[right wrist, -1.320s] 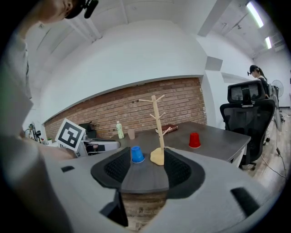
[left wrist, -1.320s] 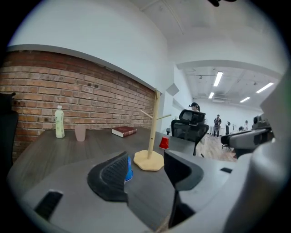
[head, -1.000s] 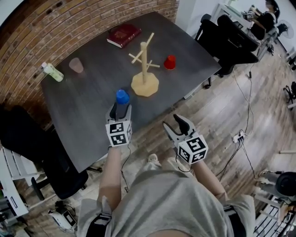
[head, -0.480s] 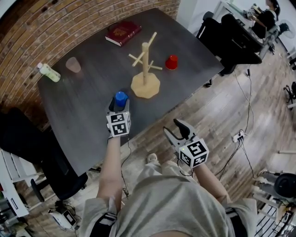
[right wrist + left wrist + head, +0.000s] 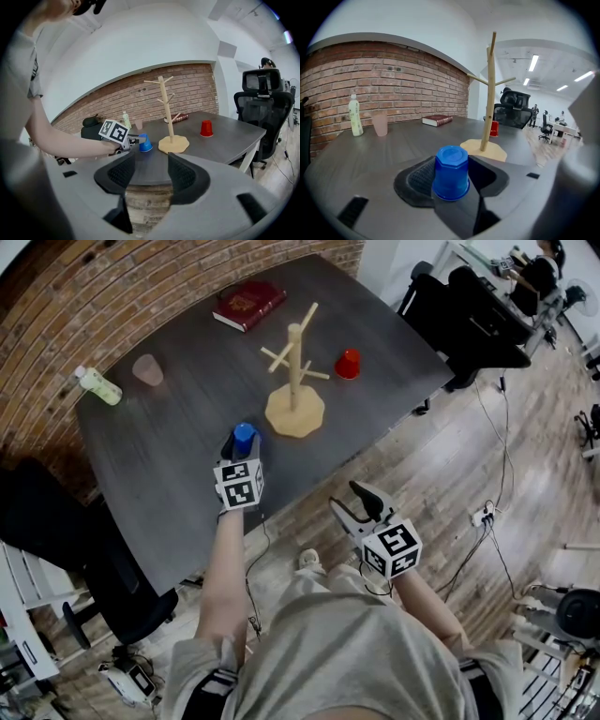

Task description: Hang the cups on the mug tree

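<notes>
While the left claw (image 5: 452,180), wide but just closing, flanks the blue cup (image 5: 451,171) near the tree (image 5: 488,93), pinch its likely flimsy wall gently.

Glossy blue plastic cup (image 5: 451,172), matt pale wood mug tree (image 5: 294,381), dark wood-grain tbl (image 5: 178,446).

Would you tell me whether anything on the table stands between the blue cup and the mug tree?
Nothing visible does: only bare table lies between the blue cup and the mug tree; the red cup stands beyond the tree.
</notes>
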A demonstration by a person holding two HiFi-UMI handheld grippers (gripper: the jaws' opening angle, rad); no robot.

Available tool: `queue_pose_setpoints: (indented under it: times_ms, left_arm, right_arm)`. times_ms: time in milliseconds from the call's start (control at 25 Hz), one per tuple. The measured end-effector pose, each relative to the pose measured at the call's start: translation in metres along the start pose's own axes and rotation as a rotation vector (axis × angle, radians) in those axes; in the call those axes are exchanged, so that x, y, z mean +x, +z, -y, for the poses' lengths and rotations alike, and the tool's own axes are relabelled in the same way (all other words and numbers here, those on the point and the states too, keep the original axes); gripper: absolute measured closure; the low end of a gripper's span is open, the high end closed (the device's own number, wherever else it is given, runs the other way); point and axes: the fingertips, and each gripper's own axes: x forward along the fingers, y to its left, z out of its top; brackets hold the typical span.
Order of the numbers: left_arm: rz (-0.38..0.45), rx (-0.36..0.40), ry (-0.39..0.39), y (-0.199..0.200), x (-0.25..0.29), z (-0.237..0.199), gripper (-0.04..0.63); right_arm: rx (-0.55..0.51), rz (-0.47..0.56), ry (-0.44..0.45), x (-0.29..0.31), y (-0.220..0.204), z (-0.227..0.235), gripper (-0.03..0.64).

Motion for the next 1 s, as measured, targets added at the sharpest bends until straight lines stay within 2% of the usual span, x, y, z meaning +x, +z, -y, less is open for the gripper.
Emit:
queue_pose_setpoints:
  times_ms: [400, 1000]
  left_arm:
    - [0.078, -0.027, -0.024, 0.036, -0.028, 0.011, 0.383]
    - [0.276, -0.006, -0.063, 0.138, -0.081, 0.033, 0.383]
  right_arm:
    - [-0.016, 0.035, -0.004, -0.005, 0.01, -0.004, 0.396]
    - [-0.031, 0.103, 0.0, -0.022, 0.029, -0.009, 0.397]
